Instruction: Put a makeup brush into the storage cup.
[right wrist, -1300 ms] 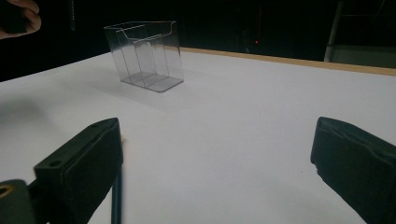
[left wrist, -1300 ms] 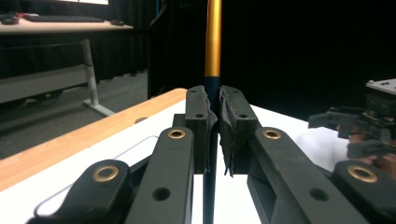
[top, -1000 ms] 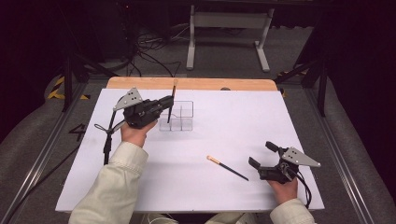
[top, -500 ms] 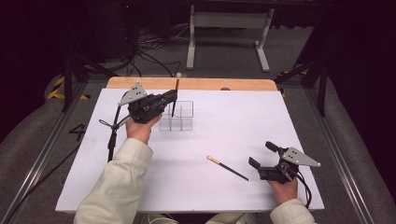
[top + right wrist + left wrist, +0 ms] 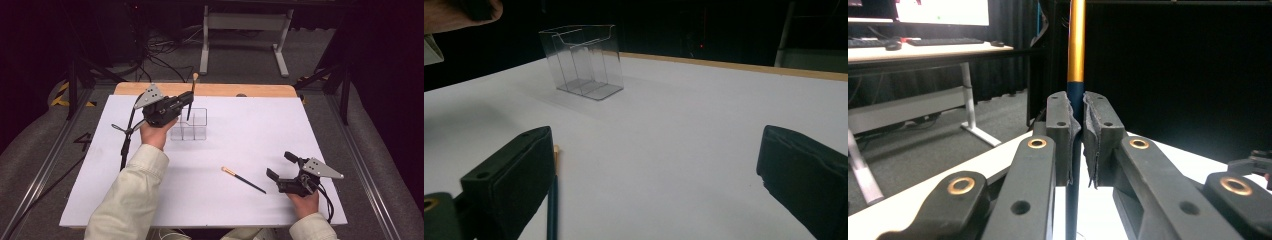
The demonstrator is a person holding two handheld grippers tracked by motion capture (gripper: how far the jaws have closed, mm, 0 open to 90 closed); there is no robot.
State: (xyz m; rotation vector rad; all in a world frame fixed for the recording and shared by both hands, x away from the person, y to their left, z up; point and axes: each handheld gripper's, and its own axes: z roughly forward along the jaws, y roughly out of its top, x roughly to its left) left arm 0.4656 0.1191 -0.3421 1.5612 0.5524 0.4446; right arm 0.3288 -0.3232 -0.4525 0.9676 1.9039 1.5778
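Note:
My left gripper (image 5: 188, 100) is shut on a slim brush (image 5: 192, 86) and holds it nearly upright above the back left of a clear divided box (image 5: 190, 126). In the left gripper view the jaws (image 5: 1077, 125) pinch the dark blue handle just under the gold ferrule of the brush (image 5: 1076, 50). A second brush (image 5: 243, 180) lies flat on the white table sheet (image 5: 260, 125). My right gripper (image 5: 280, 165) rests open just right of it, holding nothing. The right gripper view shows the open gripper (image 5: 654, 175), the lying brush (image 5: 553, 200) by the left jaw and the clear box (image 5: 583, 62) farther off.
A wooden strip (image 5: 220, 90) borders the table's far edge. Beyond it are a white desk frame (image 5: 245, 22) and cables on the floor. A person's hand (image 5: 459, 12) is at the top left of the right gripper view.
My left gripper has moved right and slightly away with the brush, bringing it more upright over the box. The right gripper and the lying brush have stayed put.

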